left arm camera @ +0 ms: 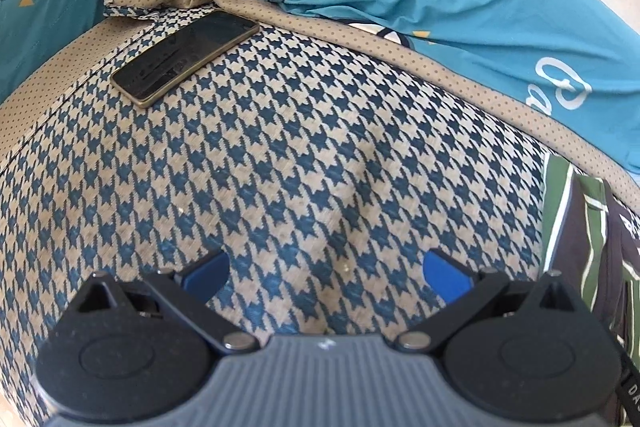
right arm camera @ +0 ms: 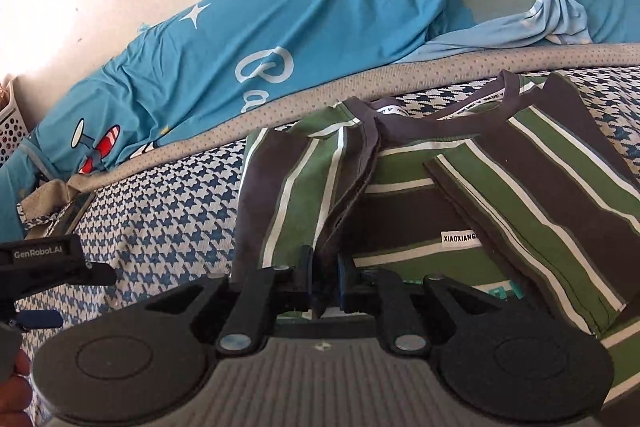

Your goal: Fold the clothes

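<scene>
A green, grey and white striped shirt (right arm camera: pixel 460 195) lies partly folded on a blue-and-beige houndstooth mat (right arm camera: pixel 160 219), collar toward the back. My right gripper (right arm camera: pixel 324 283) is shut on a raised fold of the shirt's left side. My left gripper (left arm camera: pixel 326 271) is open and empty, low over the mat (left arm camera: pixel 300 147), with the shirt's edge (left arm camera: pixel 580 227) at its right. The left gripper also shows at the left edge of the right wrist view (right arm camera: pixel 60 287).
A dark phone (left arm camera: pixel 184 57) lies on the mat at the back left. A blue quilt with plane prints (right arm camera: pixel 280 39) is bunched along the back by the wall. A white perforated basket (right arm camera: pixel 12 123) stands at far left.
</scene>
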Tool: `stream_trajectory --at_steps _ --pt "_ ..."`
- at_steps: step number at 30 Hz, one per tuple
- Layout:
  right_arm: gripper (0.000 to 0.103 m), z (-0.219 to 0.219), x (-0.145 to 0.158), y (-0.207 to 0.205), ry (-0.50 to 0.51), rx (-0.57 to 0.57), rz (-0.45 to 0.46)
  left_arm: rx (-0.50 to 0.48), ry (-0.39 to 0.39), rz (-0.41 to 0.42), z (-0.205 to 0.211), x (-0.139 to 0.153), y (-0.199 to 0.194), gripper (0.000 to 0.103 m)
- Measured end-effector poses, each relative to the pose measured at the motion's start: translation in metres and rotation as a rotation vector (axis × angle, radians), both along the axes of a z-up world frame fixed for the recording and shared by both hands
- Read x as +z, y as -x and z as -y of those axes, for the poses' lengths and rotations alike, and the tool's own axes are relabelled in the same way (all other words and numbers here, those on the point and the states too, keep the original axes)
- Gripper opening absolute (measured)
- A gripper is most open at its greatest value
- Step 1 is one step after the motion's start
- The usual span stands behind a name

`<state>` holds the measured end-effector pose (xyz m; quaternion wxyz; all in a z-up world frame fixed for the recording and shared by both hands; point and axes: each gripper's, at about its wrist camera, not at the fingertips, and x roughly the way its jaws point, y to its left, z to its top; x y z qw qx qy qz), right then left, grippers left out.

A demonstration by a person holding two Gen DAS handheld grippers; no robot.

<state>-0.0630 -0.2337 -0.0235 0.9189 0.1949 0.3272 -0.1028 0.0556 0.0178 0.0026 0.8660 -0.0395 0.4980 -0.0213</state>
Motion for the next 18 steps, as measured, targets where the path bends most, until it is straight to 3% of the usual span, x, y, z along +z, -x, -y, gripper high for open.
stream_trajectory --at_steps 7,12,18 --pt "0.013 0.004 0.007 0.002 0.077 -0.055 0.036 -0.08 -0.011 0.002 0.02 -0.006 0.007 0.103" --pt "0.013 0.002 0.001 0.0 0.014 0.075 0.052 -0.156 -0.044 0.017 0.04 -0.011 0.015 0.103" --pt "0.014 -0.004 -0.017 -0.006 0.029 0.153 -0.039 -0.248 -0.104 0.016 0.061 -0.021 0.028 0.103"
